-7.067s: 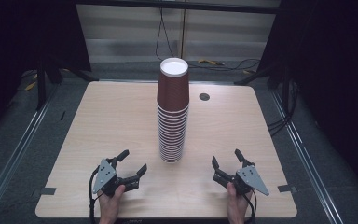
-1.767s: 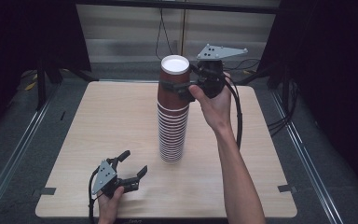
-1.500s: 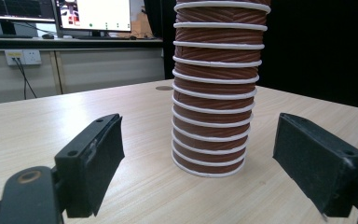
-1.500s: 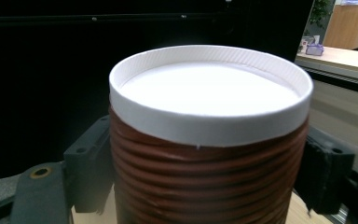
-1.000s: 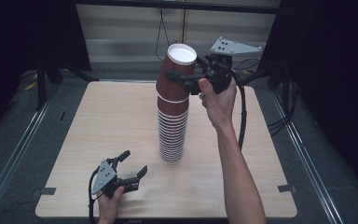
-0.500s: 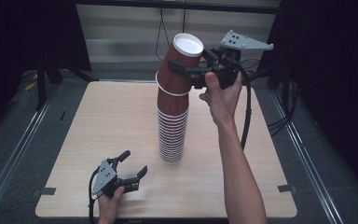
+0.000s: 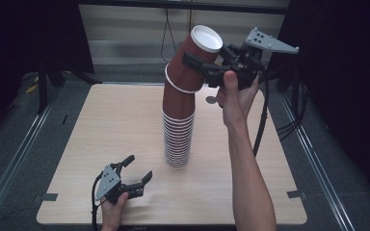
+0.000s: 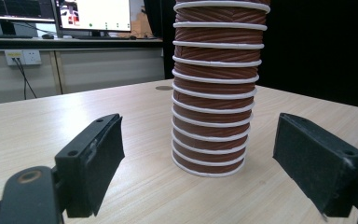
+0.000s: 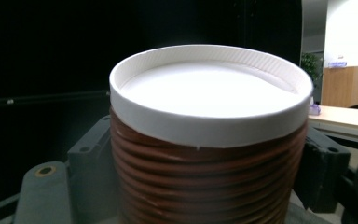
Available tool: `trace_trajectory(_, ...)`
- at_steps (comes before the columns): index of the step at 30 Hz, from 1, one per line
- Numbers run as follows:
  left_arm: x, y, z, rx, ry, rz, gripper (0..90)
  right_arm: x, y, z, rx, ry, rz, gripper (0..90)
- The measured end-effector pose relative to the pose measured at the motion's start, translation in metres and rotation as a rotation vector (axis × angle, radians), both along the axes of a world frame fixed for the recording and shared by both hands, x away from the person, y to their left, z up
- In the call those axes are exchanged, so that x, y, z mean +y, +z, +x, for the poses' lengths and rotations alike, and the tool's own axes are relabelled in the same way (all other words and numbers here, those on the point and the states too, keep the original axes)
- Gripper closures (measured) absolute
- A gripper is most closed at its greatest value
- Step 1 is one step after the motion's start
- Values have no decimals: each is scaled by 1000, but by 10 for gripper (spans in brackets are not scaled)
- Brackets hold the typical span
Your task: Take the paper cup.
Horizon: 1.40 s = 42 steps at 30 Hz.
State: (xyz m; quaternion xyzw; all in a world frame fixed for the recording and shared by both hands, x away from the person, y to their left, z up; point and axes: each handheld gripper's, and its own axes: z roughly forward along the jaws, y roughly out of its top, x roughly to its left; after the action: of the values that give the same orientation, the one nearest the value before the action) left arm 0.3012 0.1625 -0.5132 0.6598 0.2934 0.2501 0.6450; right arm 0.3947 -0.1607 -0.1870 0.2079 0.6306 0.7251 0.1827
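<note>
a tall stack of brown ribbed paper cups (image 7: 178, 134) with white rims stands at the centre of a pale wooden table (image 7: 101, 125) in the high view. in the upper middle of that frame the right gripper (image 7: 200, 65) is clamped around the top cup (image 7: 195, 57), which leans to the right, its lower end seated in the stack. how many cups tilt with it is hard to tell. the far jaw is hidden behind the cup. in the right gripper view the cup's white mouth (image 9: 212, 91) spans the centre, with a dark jaw pressed to each side and the cup's bottom cut off at the lower edge.

at the lower left of the high view the left gripper (image 7: 135, 171) rests on the table in a hand (image 7: 112, 214), jaws apart and holding nothing. in the left gripper view the stack's lower rings (image 8: 212, 121) rise between the jaws, farther off, the top cut off.
</note>
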Motion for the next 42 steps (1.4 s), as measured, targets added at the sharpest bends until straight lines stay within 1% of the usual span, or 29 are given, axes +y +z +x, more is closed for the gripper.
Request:
trace_trajectory(5,0,0,0,1,1,-1,157,-5,2,-3,2,-4,10,212)
trace_trajectory(9,0,0,0,2,1,-1,157,-10,4,-6,-8,-9,18,212)
trace_trajectory(16,0,0,0,2,2,0,157,-25,4,-12,-5,-41,18,212)
trace_trajectory(21,0,0,0,3,3,1,157,-37,3,-16,-10,-57,34,211)
trace_trajectory(23,0,0,0,3,3,2,157,-41,2,-18,-5,-71,30,211)
trace_trajectory(27,0,0,0,5,-2,7,157,-48,-2,-20,7,-92,16,211)
trace_trajectory(30,-1,0,1,7,8,10,157,-53,-4,-23,12,-104,5,211)
trace_trajectory(33,-1,0,1,12,8,4,157,-57,-8,-24,22,-119,-15,211)
trace_trajectory(38,-1,1,1,15,6,10,154,-62,-19,-27,36,-136,-40,211)
trace_trajectory(41,-2,1,1,14,6,11,154,-66,-28,-29,61,-138,-43,211)
trace_trajectory(42,-2,1,1,14,6,14,154,-66,-28,-29,61,-138,-43,211)
